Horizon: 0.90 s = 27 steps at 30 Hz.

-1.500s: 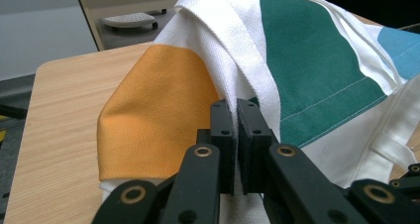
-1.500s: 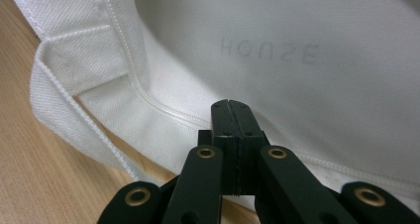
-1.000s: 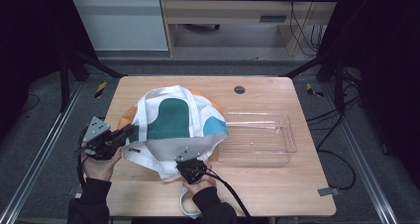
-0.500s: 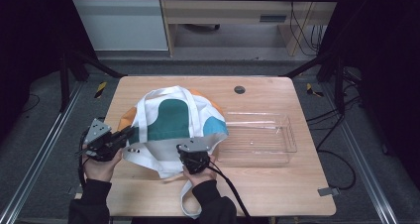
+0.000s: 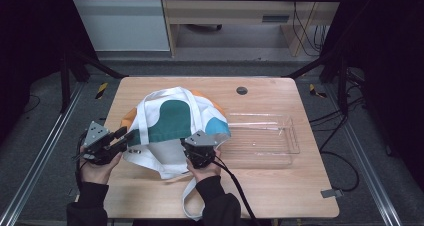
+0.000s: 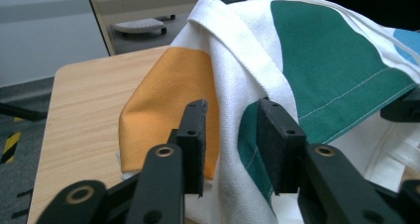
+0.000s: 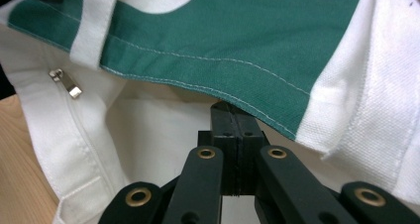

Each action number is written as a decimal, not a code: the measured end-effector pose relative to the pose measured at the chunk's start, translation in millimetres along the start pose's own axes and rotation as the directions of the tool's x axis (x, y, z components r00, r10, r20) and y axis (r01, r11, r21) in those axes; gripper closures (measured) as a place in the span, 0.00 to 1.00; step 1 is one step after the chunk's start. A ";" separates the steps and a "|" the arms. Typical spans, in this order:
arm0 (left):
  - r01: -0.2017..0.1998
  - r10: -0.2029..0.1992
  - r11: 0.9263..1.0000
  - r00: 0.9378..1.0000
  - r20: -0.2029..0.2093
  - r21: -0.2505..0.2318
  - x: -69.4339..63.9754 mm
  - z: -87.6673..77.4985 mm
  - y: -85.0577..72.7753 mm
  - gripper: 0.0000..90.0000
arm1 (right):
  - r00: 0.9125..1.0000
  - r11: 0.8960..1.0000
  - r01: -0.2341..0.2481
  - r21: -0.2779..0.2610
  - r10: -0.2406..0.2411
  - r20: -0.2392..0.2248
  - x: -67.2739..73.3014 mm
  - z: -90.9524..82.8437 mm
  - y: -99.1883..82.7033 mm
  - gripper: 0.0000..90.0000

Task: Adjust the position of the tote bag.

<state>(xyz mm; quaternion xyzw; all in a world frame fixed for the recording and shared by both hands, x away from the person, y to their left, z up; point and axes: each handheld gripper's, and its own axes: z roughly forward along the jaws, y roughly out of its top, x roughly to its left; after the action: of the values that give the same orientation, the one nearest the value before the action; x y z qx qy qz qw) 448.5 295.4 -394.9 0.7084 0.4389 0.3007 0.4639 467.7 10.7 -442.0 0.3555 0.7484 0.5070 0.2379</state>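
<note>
Wooden surface with rounded corners, small dark round grommet near its far edge, inside a black frame; grey floor around, a cabinet and cables beyond. Tote bag — white with green, orange and blue patches — lies left of centre, its blue corner just beside a clear plastic tray. Left tongs have just been opening — jaws apart, bag cloth between them, unpressed. Right tongs together, clamped on the bag's green hem, near a zipper pull.
</note>
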 end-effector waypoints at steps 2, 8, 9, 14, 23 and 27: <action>-0.001 0.001 1.000 1.000 0.001 0.003 0.6 -1.9 -1.0 0.70 | 1.000 1.000 0.001 -0.011 -0.001 -0.002 -0.4 -2.0 2.5 1.00; 0.015 -0.015 1.000 1.000 0.000 -0.011 3.5 -9.6 -1.3 0.66 | 1.000 0.999 0.007 -0.041 -0.007 0.001 -1.4 -9.0 11.9 1.00; 0.013 -0.013 1.000 1.000 -0.003 -0.014 3.3 -11.1 -0.9 0.66 | 1.000 0.999 0.011 -0.047 -0.011 0.003 -1.5 -10.4 13.9 1.00; 0.009 -0.009 1.000 1.000 -0.007 -0.025 -1.7 -15.7 3.9 0.64 | 1.000 0.997 0.018 -0.072 -0.018 0.007 -3.1 -17.1 23.6 1.00; -0.021 0.023 0.999 0.999 0.030 -0.037 -18.5 -15.5 13.5 0.59 | 1.000 0.995 0.029 -0.090 -0.028 0.010 -5.4 -22.0 34.1 1.00; -0.044 0.045 0.998 0.998 0.041 -0.035 -26.9 -10.4 16.9 0.56 | 0.999 0.995 0.034 -0.092 -0.034 0.010 -5.9 -22.9 37.1 1.00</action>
<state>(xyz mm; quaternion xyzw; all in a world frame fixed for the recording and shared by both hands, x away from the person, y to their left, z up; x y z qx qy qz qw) 434.0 272.1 -375.8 0.7161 0.4080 0.3035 0.4781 465.8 1.3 -399.2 0.3335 0.7290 0.5354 0.2660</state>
